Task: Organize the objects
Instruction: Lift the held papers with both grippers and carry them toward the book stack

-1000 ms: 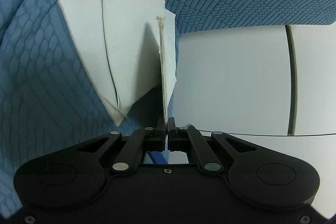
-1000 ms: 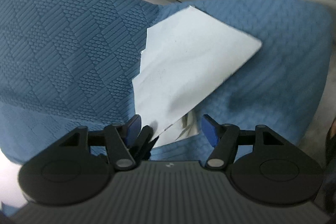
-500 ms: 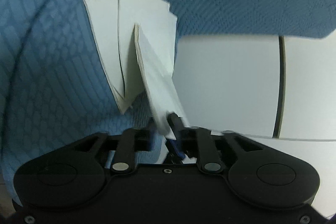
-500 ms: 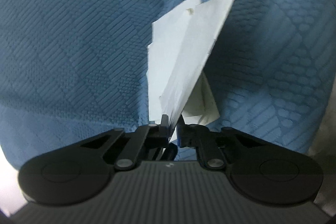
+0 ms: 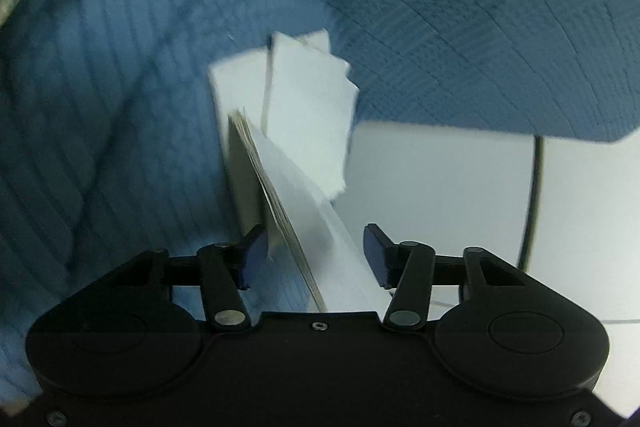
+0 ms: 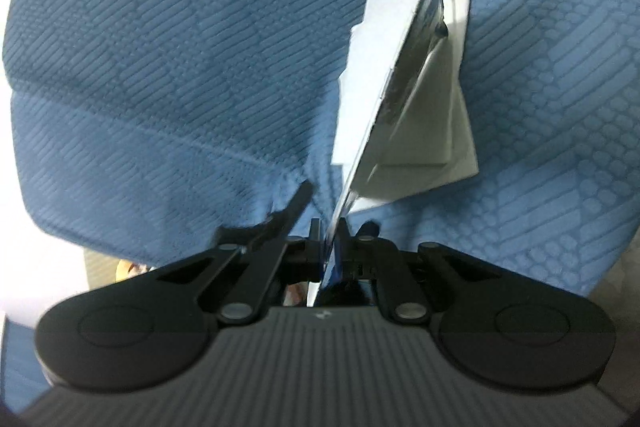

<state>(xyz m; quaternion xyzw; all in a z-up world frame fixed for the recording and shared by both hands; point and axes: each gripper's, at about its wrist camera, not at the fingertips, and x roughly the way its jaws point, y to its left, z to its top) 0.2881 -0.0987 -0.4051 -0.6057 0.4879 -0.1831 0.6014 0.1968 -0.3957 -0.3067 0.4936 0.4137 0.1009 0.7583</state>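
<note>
A thin bundle of white paper sheets (image 5: 296,187) stands on edge between the fingers of my left gripper (image 5: 314,239). Its jaws are opening and the pads stand apart from the paper. More white sheets (image 5: 308,99) lie behind it on the blue textured cloth (image 5: 120,107). In the right wrist view my right gripper (image 6: 329,227) is shut on the lower corner of a white sheet (image 6: 400,79), which I see edge-on as it rises away from the fingers. Other white sheets (image 6: 440,131) lie flat on the cloth (image 6: 160,67) behind it.
The blue cloth is draped and folded, and it fills most of both views. A smooth white surface (image 5: 440,187) with a dark seam (image 5: 534,203) runs under the cloth's edge on the right of the left wrist view. Greenery shows at the top left corner.
My left gripper went from shut on a sheet's edge to open and moved closer, and the sheets tilted. My right gripper closed on the sheet's corner and turned it edge-on.
</note>
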